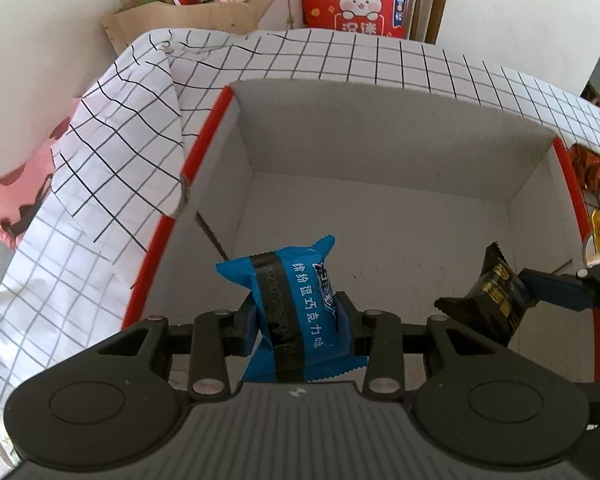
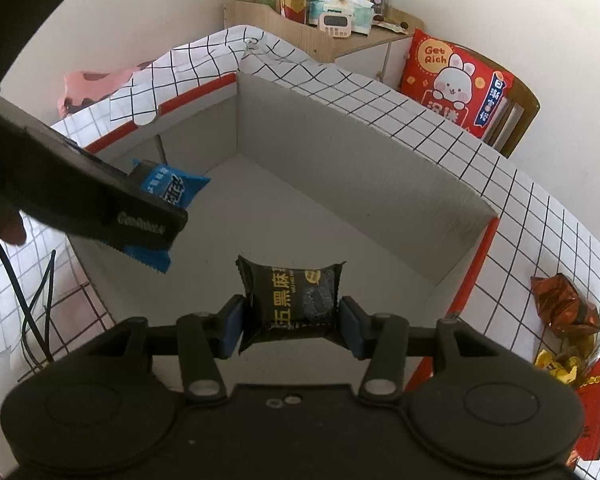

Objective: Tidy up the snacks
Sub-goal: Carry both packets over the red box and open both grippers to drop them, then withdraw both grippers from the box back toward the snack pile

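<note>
An open white cardboard box [image 1: 380, 152] with red edges sits on a checked tablecloth; it also shows in the right wrist view [image 2: 340, 152]. My left gripper [image 1: 298, 322] is shut on a blue snack packet [image 1: 296, 300] and holds it over the box's near edge. The blue packet also shows in the right wrist view [image 2: 168, 188]. My right gripper [image 2: 290, 320] is shut on a black snack packet [image 2: 292, 300] above the box floor. The black packet shows at the right of the left wrist view [image 1: 488, 300]. The box floor looks bare.
Loose snack packets [image 2: 564, 312] in orange, yellow and red lie on the cloth right of the box. A wooden shelf with bottles and a timer [image 2: 332, 20] stands behind. A red rabbit cushion [image 2: 456, 84] sits on a chair. A pink bag [image 1: 20, 196] lies at far left.
</note>
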The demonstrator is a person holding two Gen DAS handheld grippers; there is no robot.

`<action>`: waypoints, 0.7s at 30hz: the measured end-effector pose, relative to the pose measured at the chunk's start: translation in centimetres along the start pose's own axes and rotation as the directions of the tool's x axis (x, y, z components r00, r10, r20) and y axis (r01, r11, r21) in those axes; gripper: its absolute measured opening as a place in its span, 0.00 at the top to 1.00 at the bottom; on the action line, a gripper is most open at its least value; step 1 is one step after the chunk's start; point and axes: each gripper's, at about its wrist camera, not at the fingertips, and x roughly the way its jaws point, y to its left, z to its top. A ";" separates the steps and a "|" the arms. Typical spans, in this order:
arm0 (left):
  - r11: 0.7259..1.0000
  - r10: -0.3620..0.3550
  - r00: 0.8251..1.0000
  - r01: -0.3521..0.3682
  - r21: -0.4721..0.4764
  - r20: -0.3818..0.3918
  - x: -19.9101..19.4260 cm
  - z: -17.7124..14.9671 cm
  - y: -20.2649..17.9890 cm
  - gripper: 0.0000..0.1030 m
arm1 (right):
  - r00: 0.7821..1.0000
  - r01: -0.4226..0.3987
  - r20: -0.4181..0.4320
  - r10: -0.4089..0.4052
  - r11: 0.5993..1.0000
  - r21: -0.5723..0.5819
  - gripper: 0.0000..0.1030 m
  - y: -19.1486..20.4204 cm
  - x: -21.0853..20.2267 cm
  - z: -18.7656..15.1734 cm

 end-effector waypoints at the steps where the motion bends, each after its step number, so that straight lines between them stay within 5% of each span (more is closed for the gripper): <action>1: 1.000 -0.003 1.000 0.003 0.002 -0.002 0.1 -0.1 -0.1 0.63 | 1.000 0.000 -0.003 0.000 1.000 0.000 0.51 0.0 0.1 -0.1; 9: 1.000 -0.005 1.000 0.005 -0.001 0.023 -0.3 -0.7 -0.1 0.56 | 1.000 -0.004 -0.009 0.004 1.000 0.007 0.50 0.0 0.2 -0.2; 21: 0.999 -0.028 0.994 0.031 -0.028 0.109 -3.2 -1.5 0.5 0.41 | 0.999 -0.030 0.044 0.028 0.998 0.053 0.31 -0.9 -2.7 -0.5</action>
